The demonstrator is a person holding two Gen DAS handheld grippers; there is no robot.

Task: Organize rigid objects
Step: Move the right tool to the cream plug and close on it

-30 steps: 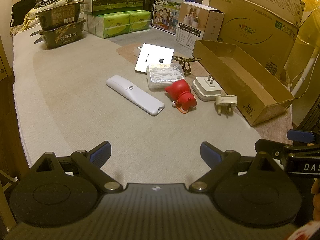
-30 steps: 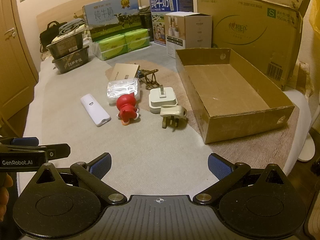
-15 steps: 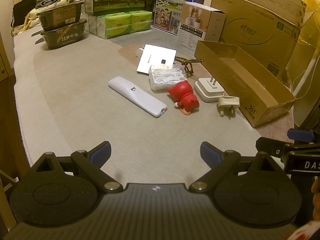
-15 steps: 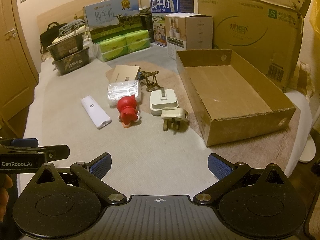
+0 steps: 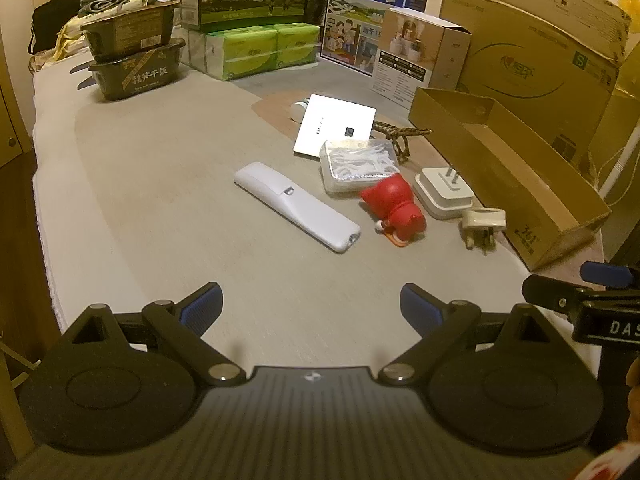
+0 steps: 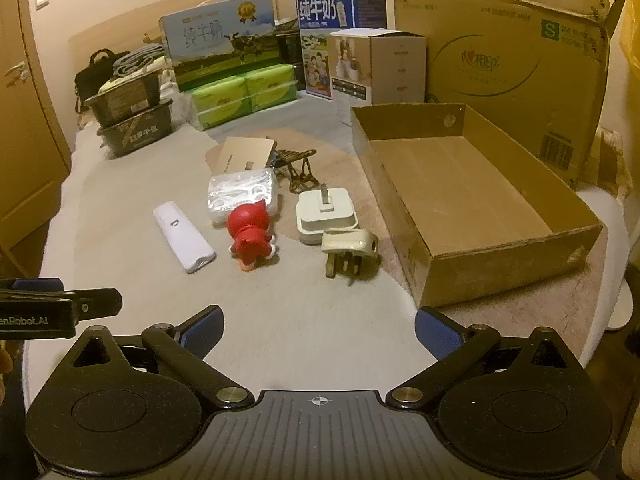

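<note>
Both grippers are hovering over a grey-covered surface, pointing down at a cluster of small things. The left gripper (image 5: 311, 304) is standing spread wide, with nothing between its fingers. The right gripper (image 6: 319, 326) is also spread wide and empty; its jaws have just been closing slightly.

The cluster is lying just beside the open cardboard box (image 6: 516, 248), on its left. It is made up of a white remote (image 5: 296, 206), a clear case (image 5: 358, 164) of white picks, a red figurine (image 5: 394, 206), a white charger (image 5: 442, 196) with its prongs up, and a cream plug (image 5: 482, 224). The figurine is touching the clear case; the plug is lying against the charger's near edge and nearest the box.

The right wrist view is showing the whole inner floor of the box, with nothing in it; the left wrist view is showing mostly its outer wall (image 5: 492, 184). In the left view a white card (image 5: 336, 130) is showing, with a small white item partly hidden behind it; in the right view the same card is reading tan. A woven stand (image 6: 298, 164) is sitting behind the charger in both views. Each view is catching the other gripper at its edge.
</note>
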